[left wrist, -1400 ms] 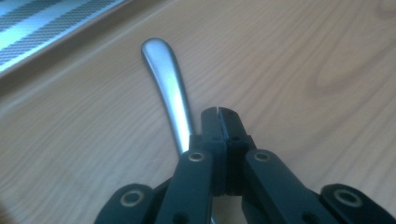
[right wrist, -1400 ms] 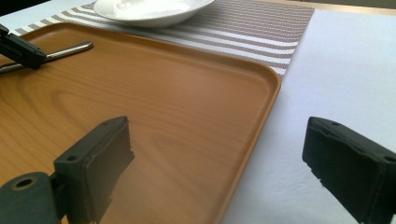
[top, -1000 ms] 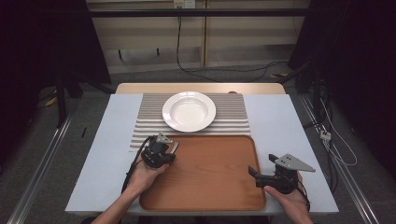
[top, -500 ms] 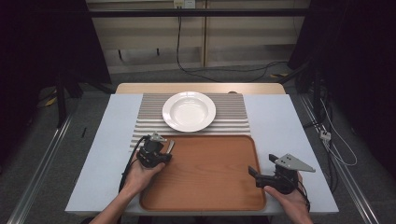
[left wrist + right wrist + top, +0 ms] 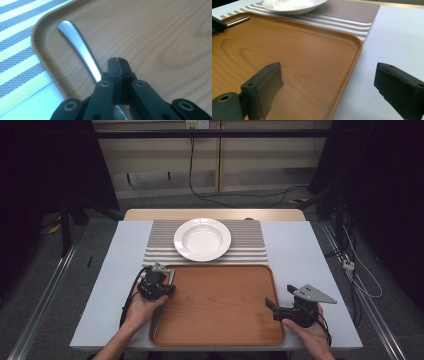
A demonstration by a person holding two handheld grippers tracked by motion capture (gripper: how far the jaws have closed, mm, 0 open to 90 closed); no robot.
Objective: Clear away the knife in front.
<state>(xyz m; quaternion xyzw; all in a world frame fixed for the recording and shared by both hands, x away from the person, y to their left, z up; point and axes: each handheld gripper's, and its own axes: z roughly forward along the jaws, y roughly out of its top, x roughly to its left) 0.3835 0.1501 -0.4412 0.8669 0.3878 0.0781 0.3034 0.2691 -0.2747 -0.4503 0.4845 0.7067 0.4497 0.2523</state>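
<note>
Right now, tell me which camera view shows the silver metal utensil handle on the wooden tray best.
The left gripper view: the silver metal utensil handle lies large and sharp on the brown wooden tray, running under the shut left claw. The right gripper view catches a thin far sliver; in the high view it is a faint strip.

A pale wall (image 5: 210, 175) with light panels stands well beyond the claws, on the far side of the table (image 5: 310, 250), and a socket (image 5: 196, 124) sits at its top. A black cable (image 5: 192, 165) hangs from it and trails across the grey floor (image 5: 100, 235). Dark curtains (image 5: 45, 165) close off both sides, out past each claw. Metal rails (image 5: 45, 295) run along the floor on either side, and a white power strip (image 5: 348, 265) lies on the floor off to the right. The light is even
</note>
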